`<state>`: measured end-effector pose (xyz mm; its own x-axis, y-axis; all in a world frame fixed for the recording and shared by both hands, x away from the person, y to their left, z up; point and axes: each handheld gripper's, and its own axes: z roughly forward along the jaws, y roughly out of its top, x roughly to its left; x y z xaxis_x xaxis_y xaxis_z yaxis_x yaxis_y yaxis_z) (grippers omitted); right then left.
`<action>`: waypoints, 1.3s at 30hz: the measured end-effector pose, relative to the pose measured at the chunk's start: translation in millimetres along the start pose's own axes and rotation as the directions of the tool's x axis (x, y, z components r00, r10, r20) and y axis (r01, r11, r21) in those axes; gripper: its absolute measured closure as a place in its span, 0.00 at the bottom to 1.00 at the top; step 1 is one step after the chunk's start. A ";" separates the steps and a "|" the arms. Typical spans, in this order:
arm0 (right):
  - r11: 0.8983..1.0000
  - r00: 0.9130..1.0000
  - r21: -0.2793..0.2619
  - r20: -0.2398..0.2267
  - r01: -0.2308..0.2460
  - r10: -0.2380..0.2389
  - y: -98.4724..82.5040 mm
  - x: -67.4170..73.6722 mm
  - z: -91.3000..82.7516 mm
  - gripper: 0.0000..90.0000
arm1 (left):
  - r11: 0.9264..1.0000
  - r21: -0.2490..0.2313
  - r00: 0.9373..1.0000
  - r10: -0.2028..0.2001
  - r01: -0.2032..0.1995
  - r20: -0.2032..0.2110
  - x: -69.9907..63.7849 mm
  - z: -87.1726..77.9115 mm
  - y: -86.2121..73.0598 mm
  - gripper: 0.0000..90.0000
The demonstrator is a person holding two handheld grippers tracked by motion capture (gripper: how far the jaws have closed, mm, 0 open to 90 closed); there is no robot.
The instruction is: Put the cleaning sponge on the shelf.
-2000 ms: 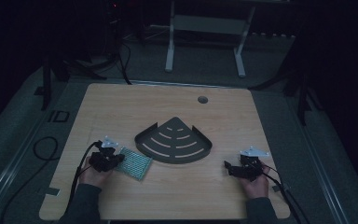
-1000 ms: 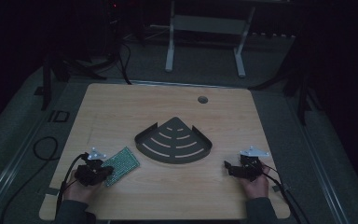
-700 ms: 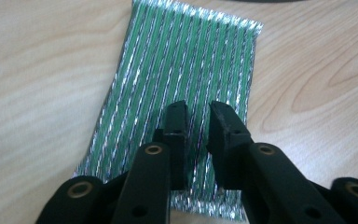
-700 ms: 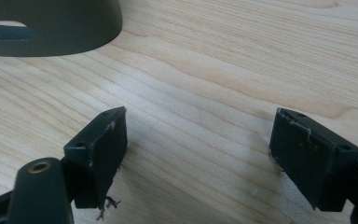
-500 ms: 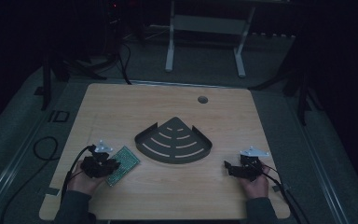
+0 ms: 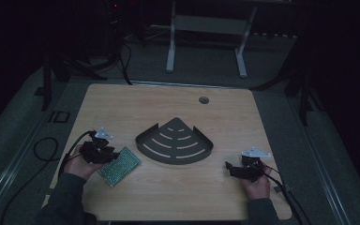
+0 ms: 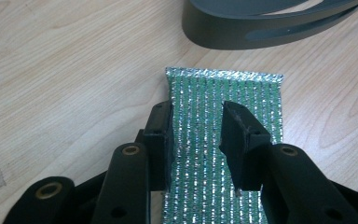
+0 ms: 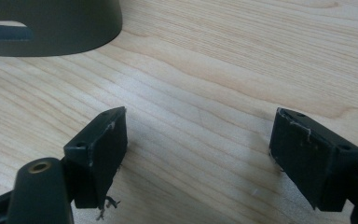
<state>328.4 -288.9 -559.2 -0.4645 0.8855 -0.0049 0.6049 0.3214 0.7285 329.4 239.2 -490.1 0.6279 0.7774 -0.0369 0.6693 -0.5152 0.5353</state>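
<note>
Left claw (image 6: 104,153): sitting at the near left of the worktop (image 6: 168,201) in the high view, carried in the person's left hand (image 6: 77,164). Its jaws have just been opening and are now standing released, parted over the green mesh pad, with the pads not pressing on it.

Green mesh pad (image 7: 226,140): lying flat on the worktop, a green rectangle crossed by glittering silver threads. In the left gripper view it is running lengthwise between and under the two black jaws, its far edge pointing toward the dark shelf. In the high view it (image 6: 120,165) is lying slantwise just beside the left claw, near the shelf's left corner but apart from it.

Dark shelf (image 6: 176,142): resting at the middle of the worktop, a fan-shaped corner tray with a low rim and curved slots. Its rim (image 7: 261,28) is showing just beyond the pad in the left gripper view.

Right claw (image 6: 236,169): resting at the near right of the worktop in the person's right hand (image 6: 257,186), well apart from the shelf. In the right gripper view its jaws are standing wide and released, with bare wood (image 8: 205,121) between them and the shelf's edge (image 8: 51,28) at the upper left.

Worktop hole (image 6: 204,100): sitting near the far edge, beyond the shelf.
</note>
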 end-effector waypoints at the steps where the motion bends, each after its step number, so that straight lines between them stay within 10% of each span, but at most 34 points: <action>1: 1.000 1.000 0.000 0.000 0.000 0.000 0.0 0.0 0.0 0.21 | 1.000 0.008 1.000 0.000 0.000 0.004 1.8 0.6 0.9 0.72; 17: 1.000 1.000 0.000 0.000 0.000 0.000 0.0 0.0 0.0 0.21 | 0.992 0.125 0.998 0.006 -0.014 0.062 25.0 16.1 5.5 0.82; 39: 1.000 1.000 0.000 0.000 0.000 0.000 0.0 0.0 0.0 0.21 | 0.974 0.227 0.998 0.009 -0.024 0.066 24.3 31.0 5.1 0.87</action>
<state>328.4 -288.8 -559.2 -0.4646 0.8855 -0.0048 0.6050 0.3213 0.7286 360.4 244.4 -514.5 0.6589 0.7471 -0.0878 0.7268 -0.6023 0.3302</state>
